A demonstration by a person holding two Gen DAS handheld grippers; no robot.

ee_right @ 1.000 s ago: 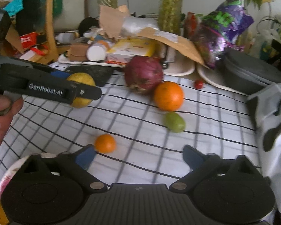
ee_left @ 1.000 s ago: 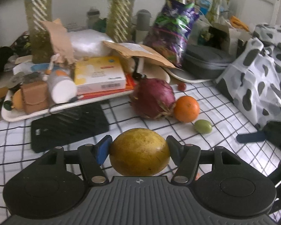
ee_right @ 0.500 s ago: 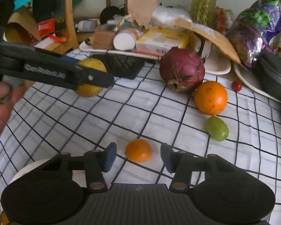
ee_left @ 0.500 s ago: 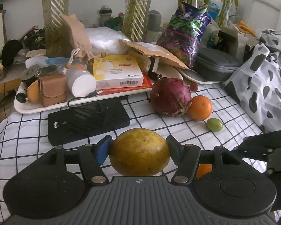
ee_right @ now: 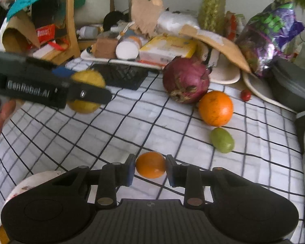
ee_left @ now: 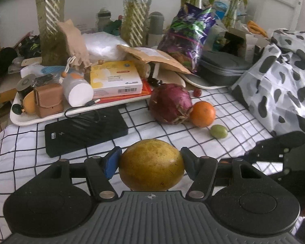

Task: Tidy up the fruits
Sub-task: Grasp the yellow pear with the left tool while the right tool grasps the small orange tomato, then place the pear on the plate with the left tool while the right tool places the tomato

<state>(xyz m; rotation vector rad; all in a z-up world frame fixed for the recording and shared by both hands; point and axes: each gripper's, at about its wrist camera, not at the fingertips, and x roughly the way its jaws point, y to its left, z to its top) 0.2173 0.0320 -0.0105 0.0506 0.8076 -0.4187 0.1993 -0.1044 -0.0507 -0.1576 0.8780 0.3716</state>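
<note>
The left gripper (ee_left: 150, 162) clamps a yellow fruit (ee_left: 151, 164); the right gripper (ee_right: 150, 168) seems closed on a small orange fruit (ee_right: 150, 164) above the checked cloth (ee_right: 132, 130).

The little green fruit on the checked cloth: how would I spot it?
Find the big purple-red fruit mid-cloth, then the large orange touching it. Just past the orange, nearer the camera, lies the little green fruit: oval, smooth, the only green fruit there.

Soft, dim daylight; fisheye-bent edges, dark corners, slight motion blur.
</note>
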